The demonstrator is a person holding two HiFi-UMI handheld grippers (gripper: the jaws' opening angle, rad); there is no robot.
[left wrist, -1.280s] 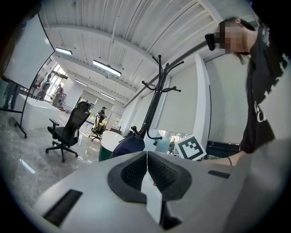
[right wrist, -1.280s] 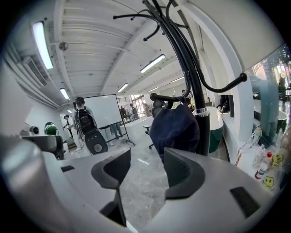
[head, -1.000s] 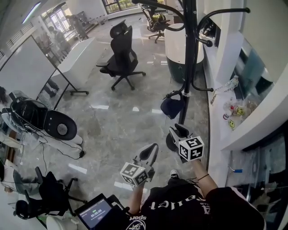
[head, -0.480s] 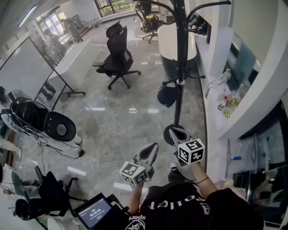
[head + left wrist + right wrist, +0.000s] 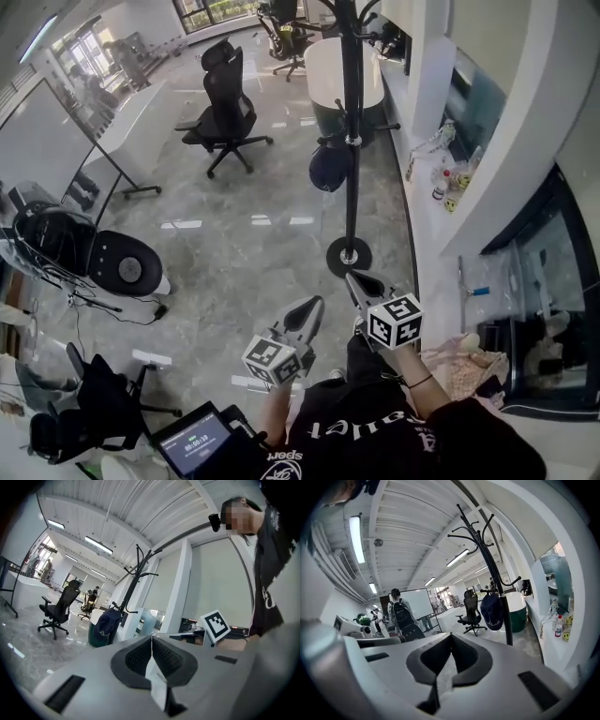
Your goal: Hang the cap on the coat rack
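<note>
Close to the person's waist, the left gripper point(image 5: 312, 307) and the right gripper point(image 5: 352, 277) are held low, well apart from the rack, likely because nothing is left to carry. Each pair of jaws is pressed together, gripping nothing. Farther off, the dark cap point(image 5: 326, 169) hangs from a low hook of the coat rack point(image 5: 351, 216), so the task looks finished.
</note>
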